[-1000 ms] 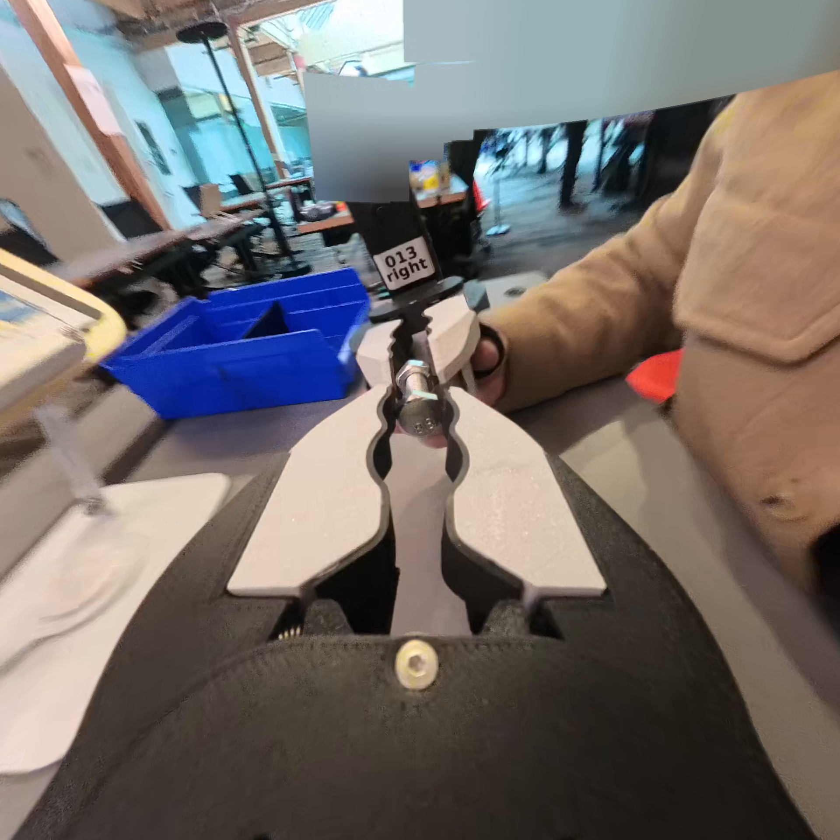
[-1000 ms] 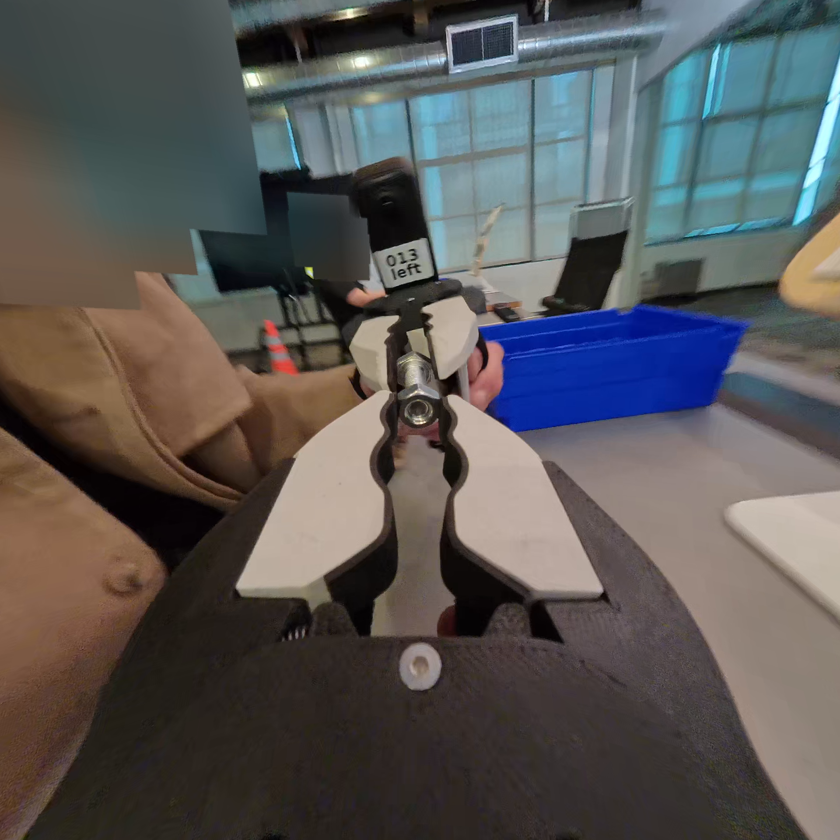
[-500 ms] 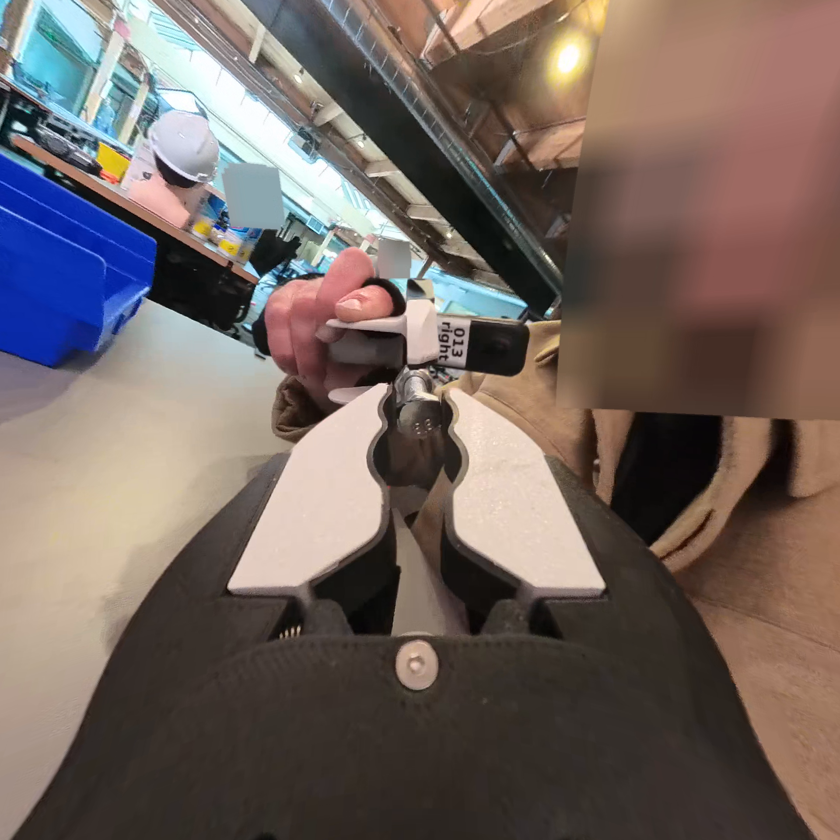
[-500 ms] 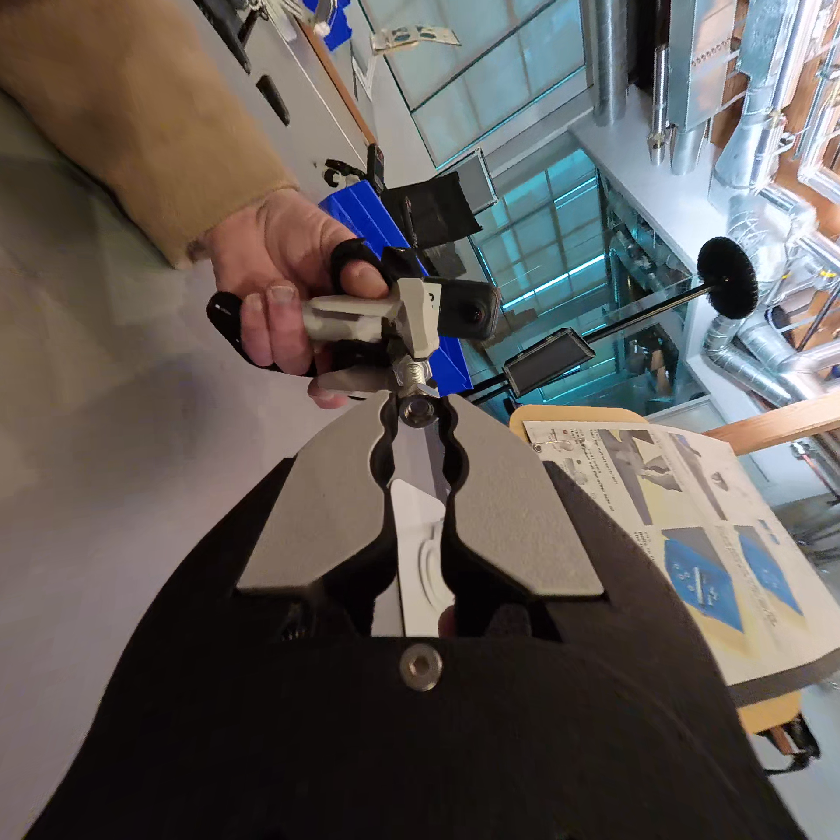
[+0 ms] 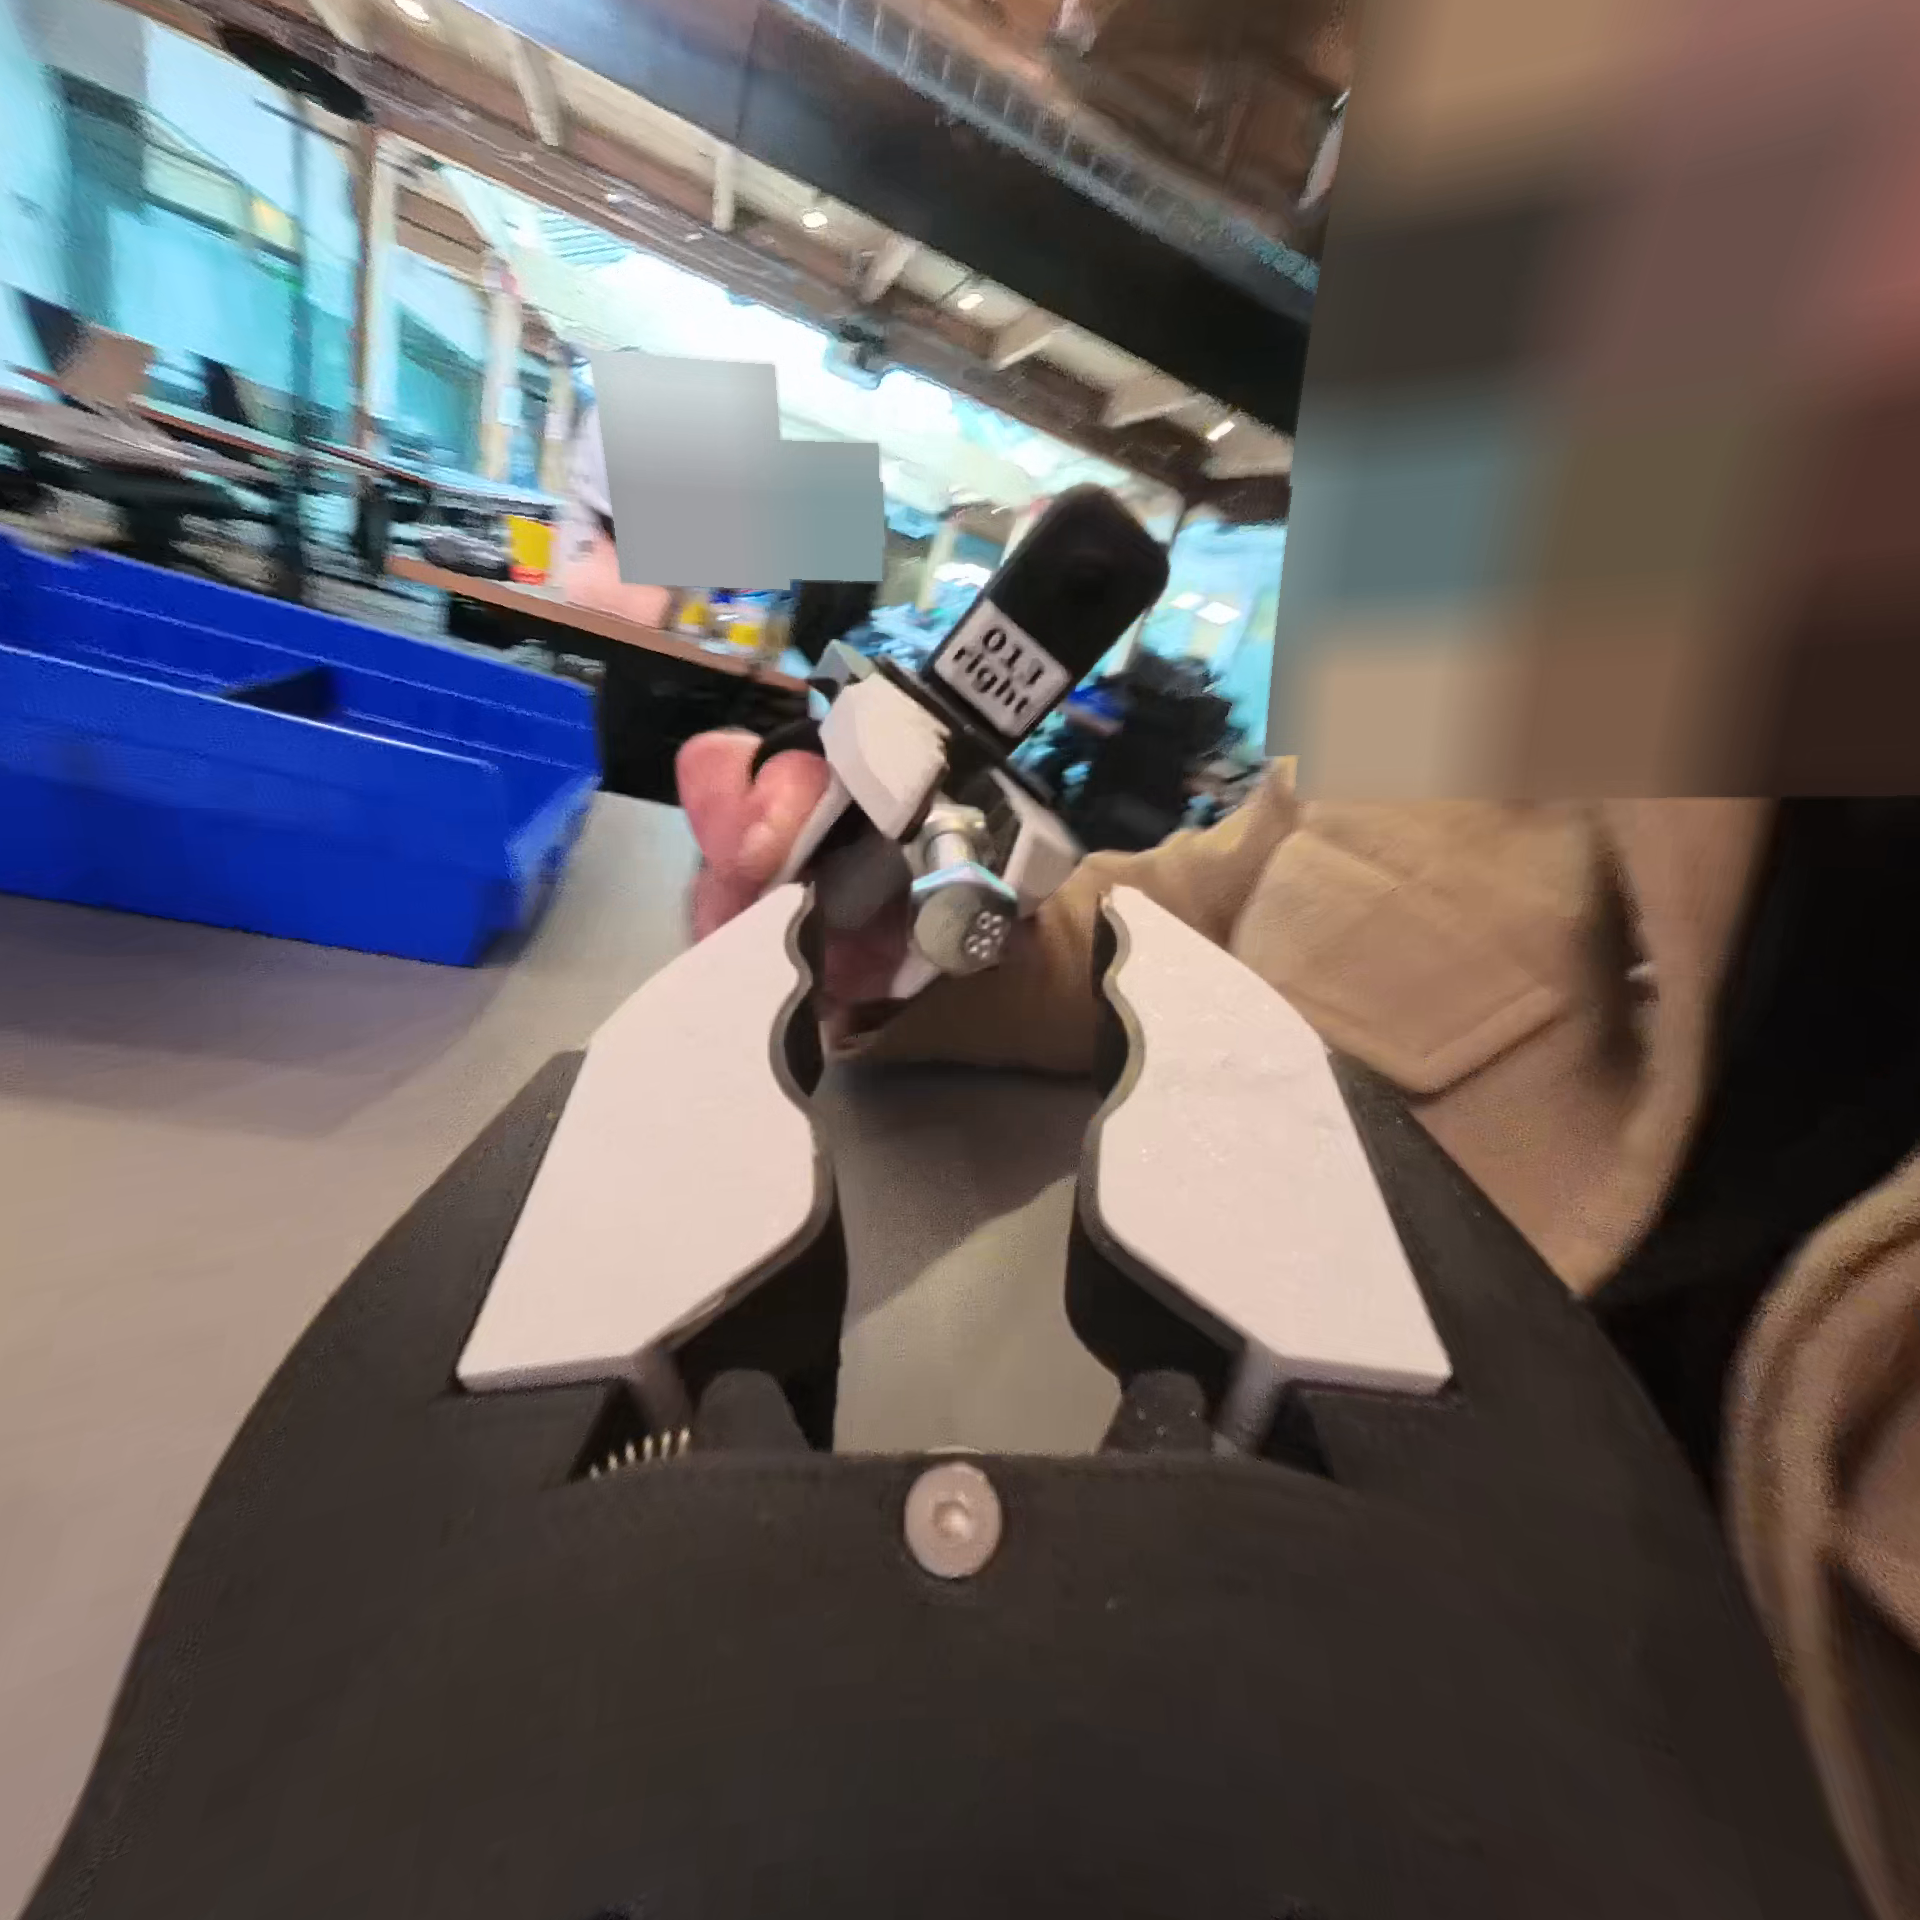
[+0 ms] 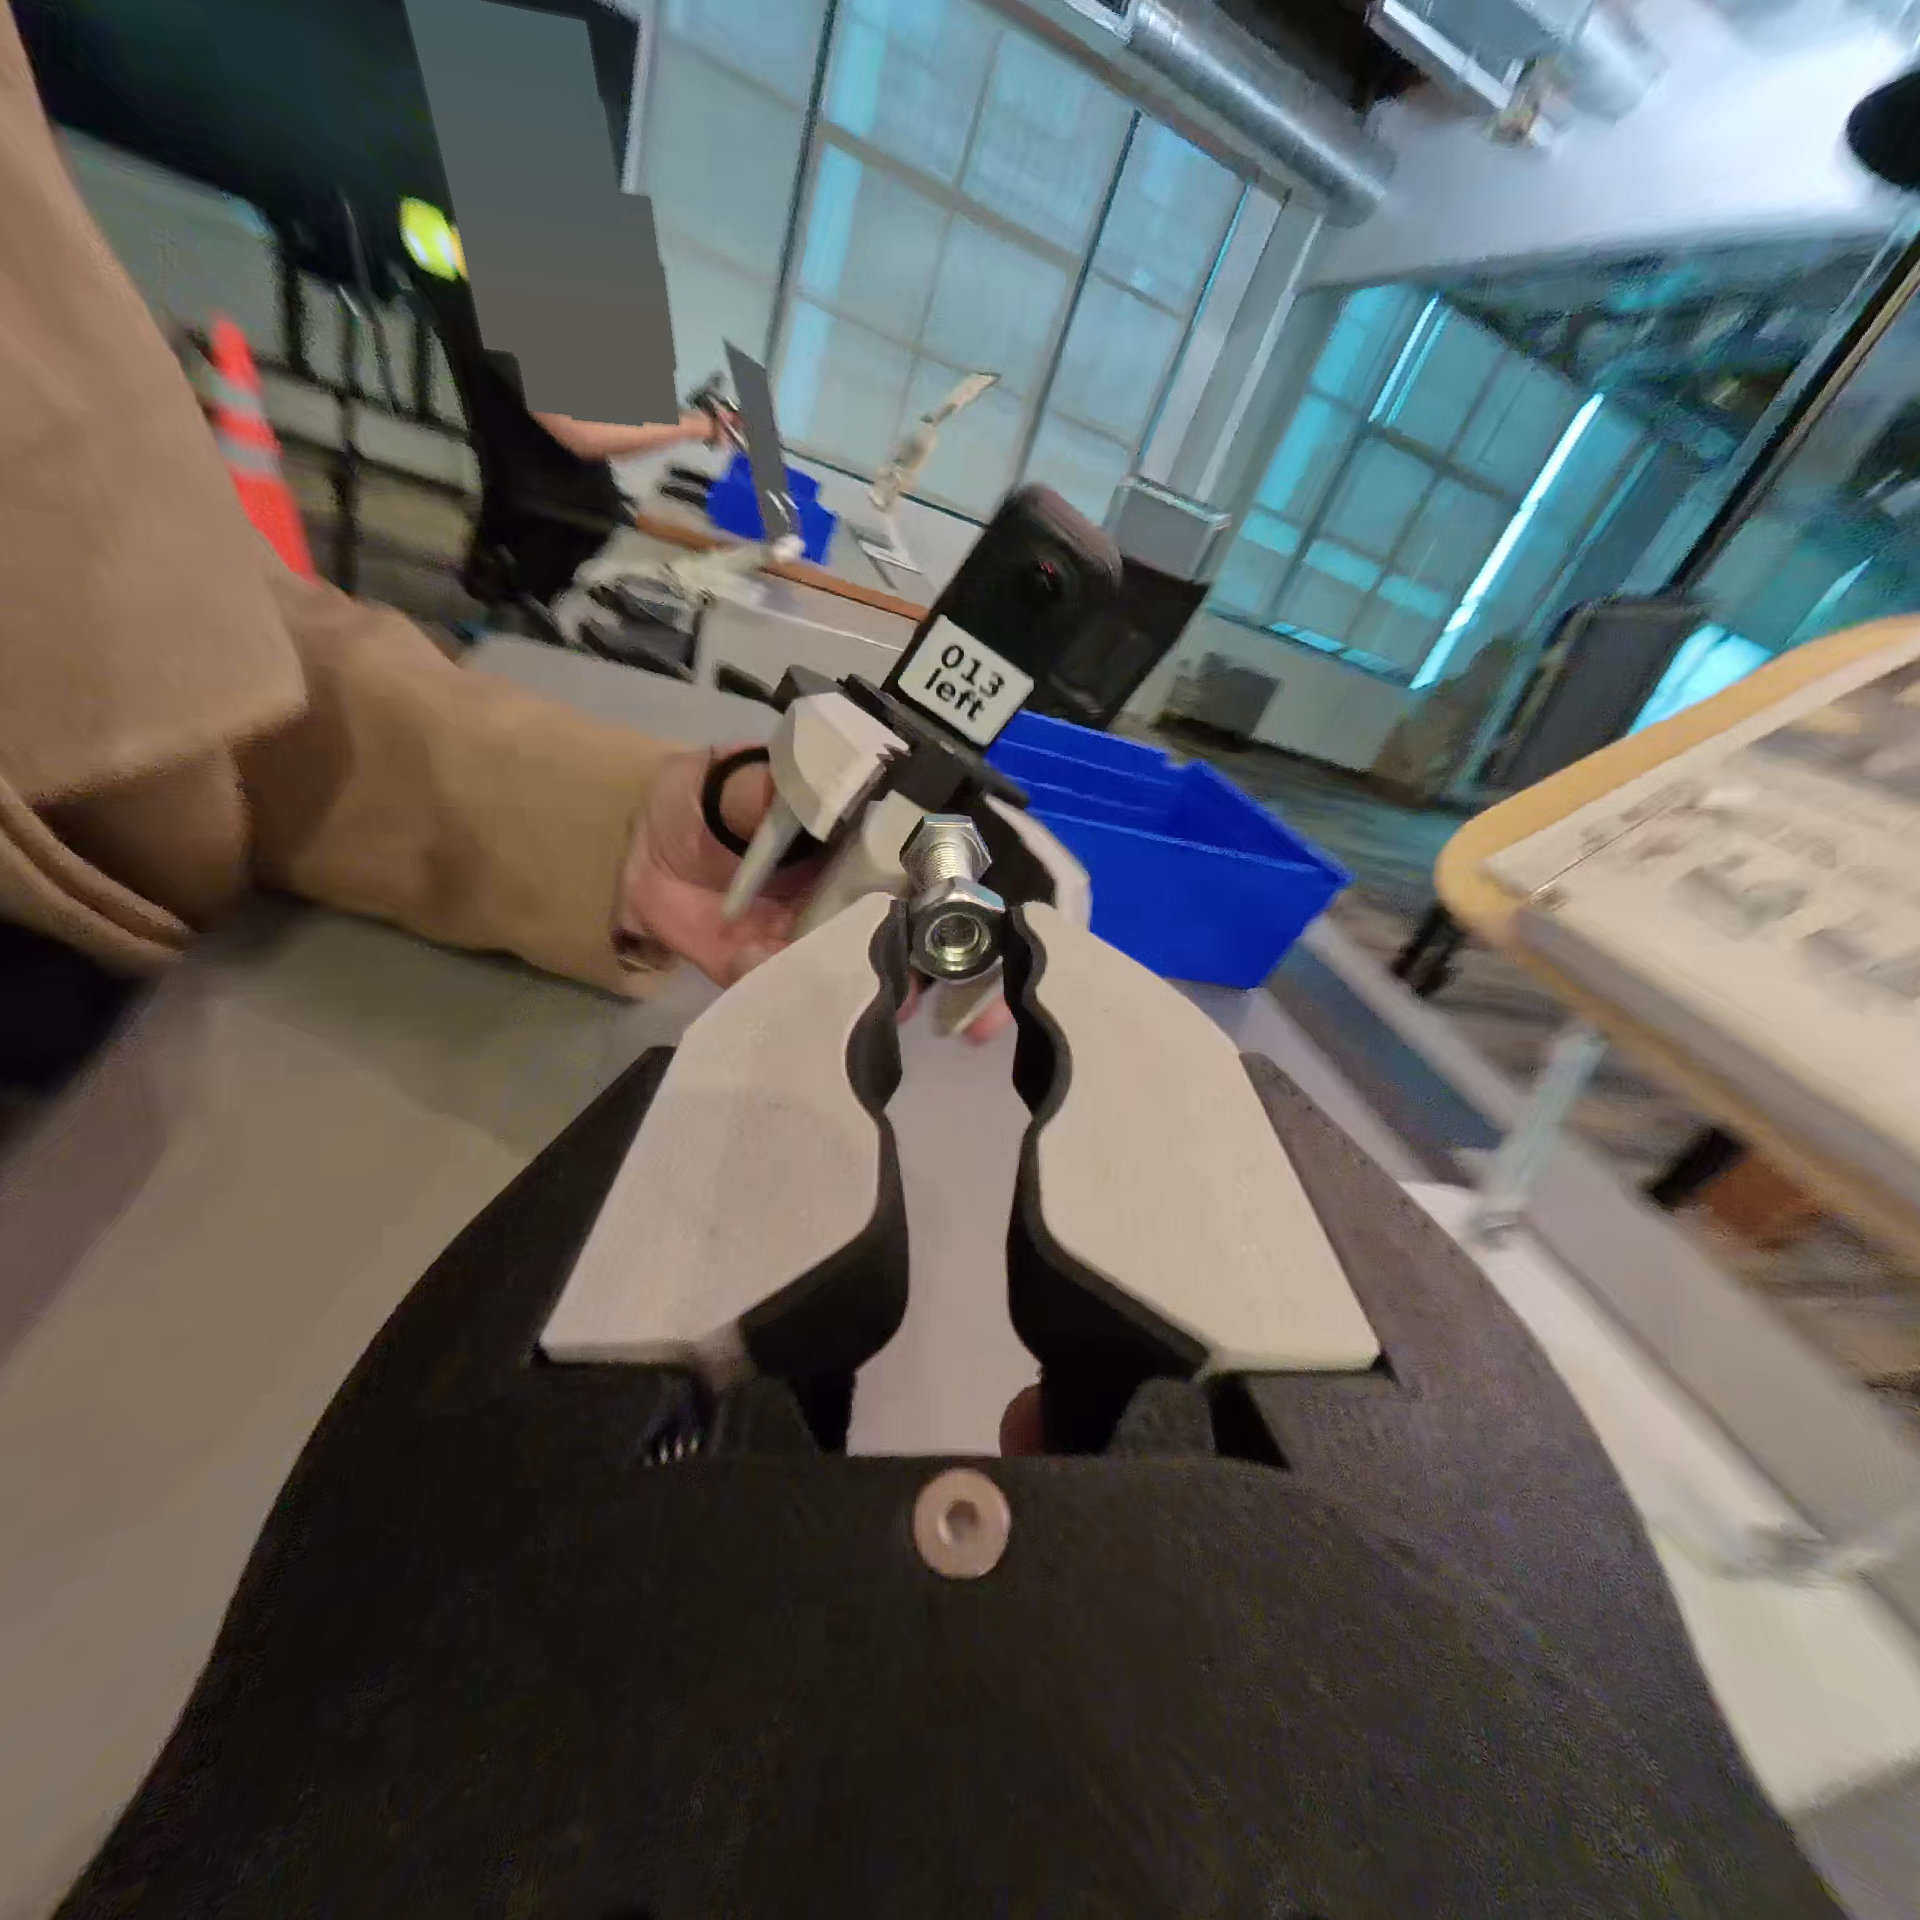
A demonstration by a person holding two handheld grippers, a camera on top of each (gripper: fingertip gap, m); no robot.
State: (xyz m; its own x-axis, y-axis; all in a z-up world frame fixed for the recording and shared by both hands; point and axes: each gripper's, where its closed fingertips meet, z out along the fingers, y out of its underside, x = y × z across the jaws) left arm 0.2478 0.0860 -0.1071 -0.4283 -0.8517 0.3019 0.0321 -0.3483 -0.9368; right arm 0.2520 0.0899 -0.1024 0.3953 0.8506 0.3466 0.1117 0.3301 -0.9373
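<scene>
While our left claw (image 5: 951,914) stands with its two white fingers spread wide and nothing between them, our right claw (image 6: 954,920) is clamped on a steel nut (image 6: 954,935) at its fingertips. A bolt (image 6: 940,847) is threaded through that nut; in the left wrist view its hexagonal head (image 5: 961,920) sits just ahead of the gap of the left claw, touching neither finger.

Both claws are raised above the bench (image 5: 208,1143) and face one another, each tilted off the vertical. A hand (image 6: 675,883) grips the handle of the left claw, its forearm in a tan sleeve (image 6: 416,790) lying along the grey bench surface. A second hand (image 5: 748,831) grips the right claw.

On the bench beyond the claws stands a blue bin (image 5: 260,790) with inner dividers. To the right in the right wrist view we see a printed sheet (image 6: 1714,914) on a tilted board. Farther off are an orange cone (image 6: 249,436), large windows (image 6: 987,291) and exposed ceiling ducts (image 6: 1247,114).
</scene>
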